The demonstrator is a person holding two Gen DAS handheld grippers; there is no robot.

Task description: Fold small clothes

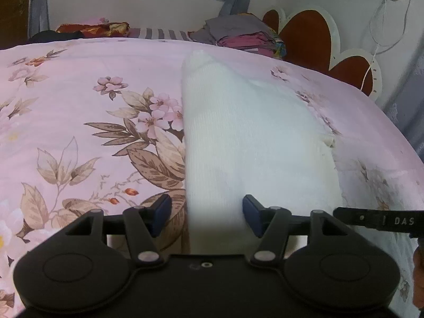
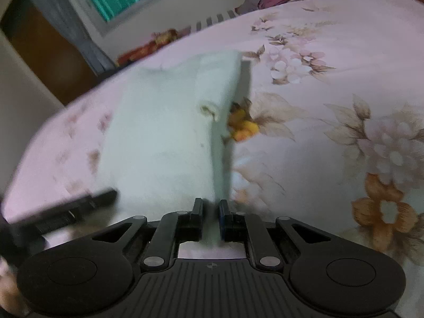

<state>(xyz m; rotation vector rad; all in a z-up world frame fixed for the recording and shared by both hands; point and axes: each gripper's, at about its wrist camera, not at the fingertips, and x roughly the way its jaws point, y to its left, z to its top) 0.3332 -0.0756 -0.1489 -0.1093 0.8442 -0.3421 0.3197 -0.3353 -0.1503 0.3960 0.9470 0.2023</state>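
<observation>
Left wrist view shows the left gripper [image 1: 206,216] spread wide over a white garment [image 1: 246,132] on the floral bedspread [image 1: 79,106]; the right gripper [image 2: 210,217] pinches its edge

Your right wrist view is motion-blurred: the white garment [image 2: 164,132] lacks sharp edges, and the dark bar [image 2: 76,206] at lower left is unidentifiable.
</observation>
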